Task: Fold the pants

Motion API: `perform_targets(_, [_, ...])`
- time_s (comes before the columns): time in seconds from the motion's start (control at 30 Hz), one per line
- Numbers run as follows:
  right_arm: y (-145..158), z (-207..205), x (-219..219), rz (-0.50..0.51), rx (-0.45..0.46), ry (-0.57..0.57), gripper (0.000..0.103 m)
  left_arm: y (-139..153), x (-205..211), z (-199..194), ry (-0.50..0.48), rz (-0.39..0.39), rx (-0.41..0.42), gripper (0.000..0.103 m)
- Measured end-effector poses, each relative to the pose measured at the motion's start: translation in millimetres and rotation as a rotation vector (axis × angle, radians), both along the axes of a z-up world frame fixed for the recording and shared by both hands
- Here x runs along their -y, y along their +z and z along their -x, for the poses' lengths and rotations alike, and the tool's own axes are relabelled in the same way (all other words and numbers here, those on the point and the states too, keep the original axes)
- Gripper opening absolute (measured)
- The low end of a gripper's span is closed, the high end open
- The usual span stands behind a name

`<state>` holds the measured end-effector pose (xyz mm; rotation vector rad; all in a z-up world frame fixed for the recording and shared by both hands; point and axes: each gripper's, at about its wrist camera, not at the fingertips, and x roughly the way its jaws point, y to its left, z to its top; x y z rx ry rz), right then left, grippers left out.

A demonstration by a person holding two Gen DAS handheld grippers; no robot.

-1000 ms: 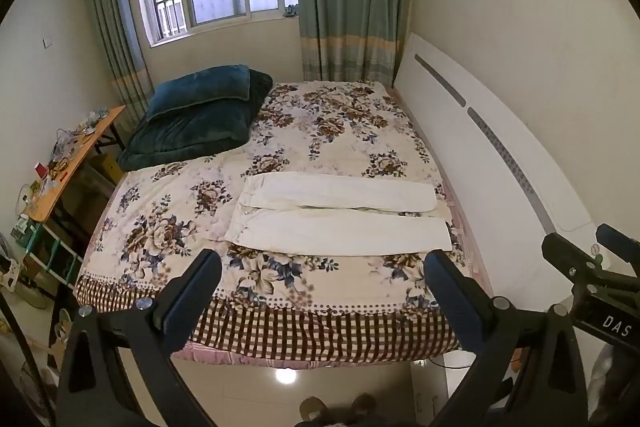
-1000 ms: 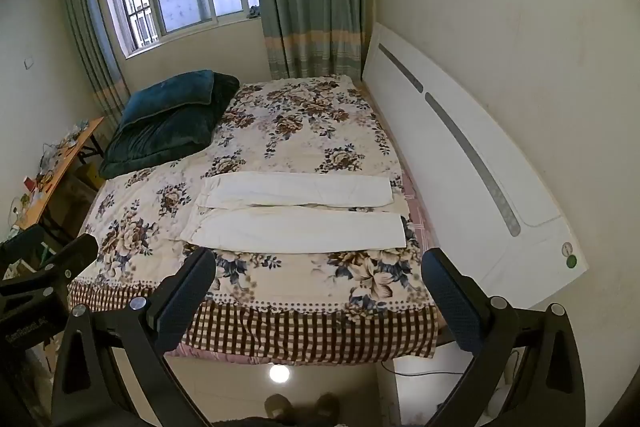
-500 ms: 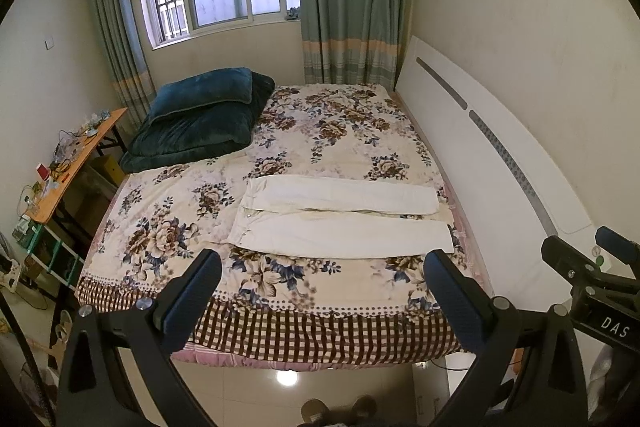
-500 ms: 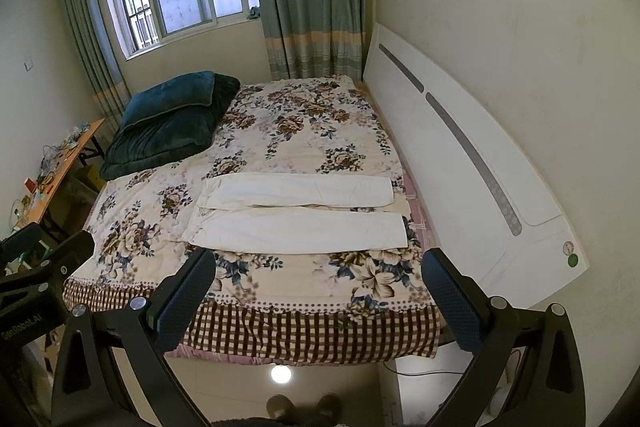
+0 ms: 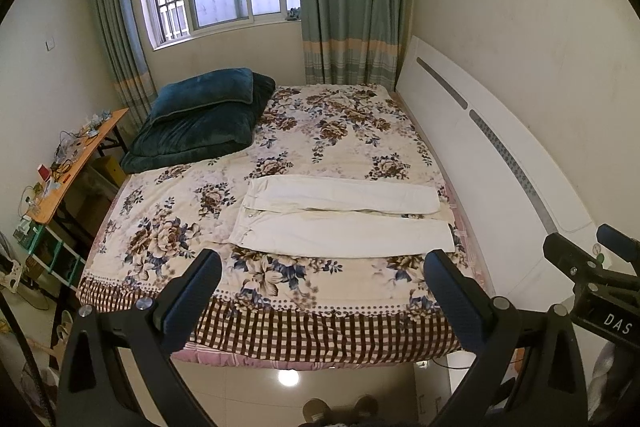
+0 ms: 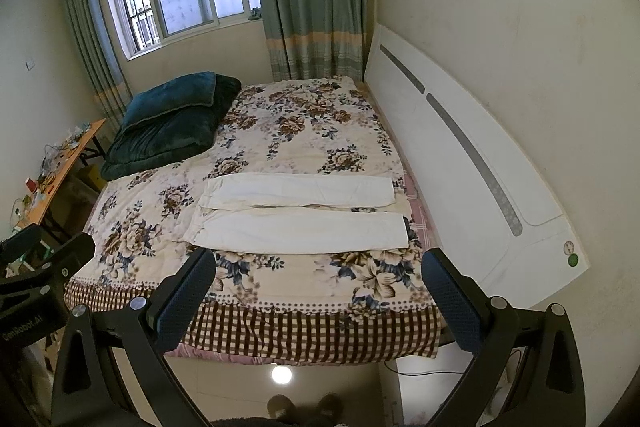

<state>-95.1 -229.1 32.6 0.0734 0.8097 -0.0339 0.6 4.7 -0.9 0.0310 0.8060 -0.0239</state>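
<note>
White pants (image 5: 340, 215) (image 6: 298, 213) lie flat on the floral bedspread (image 5: 320, 131) (image 6: 304, 123), waistband to the left, both legs stretched side by side toward the headboard on the right. My left gripper (image 5: 324, 267) hangs open over the bed's near edge, well short of the pants, with nothing between its fingers. Open and empty too, my right gripper (image 6: 320, 267) is at a similar distance from the pants. The right gripper's body shows at the right edge of the left wrist view.
Dark teal pillows (image 5: 204, 119) are stacked at the bed's far left. A white headboard (image 5: 480, 147) runs along the right wall. A cluttered orange table (image 5: 68, 163) stands left of the bed. Tiled floor (image 5: 280, 387) and a person's feet (image 6: 304, 407) lie below.
Both views have tilted slightly so the bed and pants sit a little lower in frame. The pants have not moved and both grippers stay open.
</note>
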Motion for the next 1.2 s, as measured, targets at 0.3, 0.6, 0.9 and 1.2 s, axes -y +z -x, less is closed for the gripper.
perform_targets(0.3, [1, -1, 1, 0.001, 0.000, 0.006, 0.103, 0, 2, 1, 0.002, -0.001, 0.006, 0.103])
perform_targets(0.6, [1, 0, 3, 0.003, 0.005, 0.010, 0.103, -1, 1, 3, 0.002, -0.003, 0.007, 0.103])
perform_targets(0.9, [19, 8, -21, 0.002, 0.004, 0.024, 0.103, -3, 5, 8, 0.007, -0.003, 0.012, 0.103])
perform_targets(1.2, [19, 10, -23, 0.000, 0.005, 0.023, 0.103, -3, 3, 10, 0.009, -0.002, 0.012, 0.103])
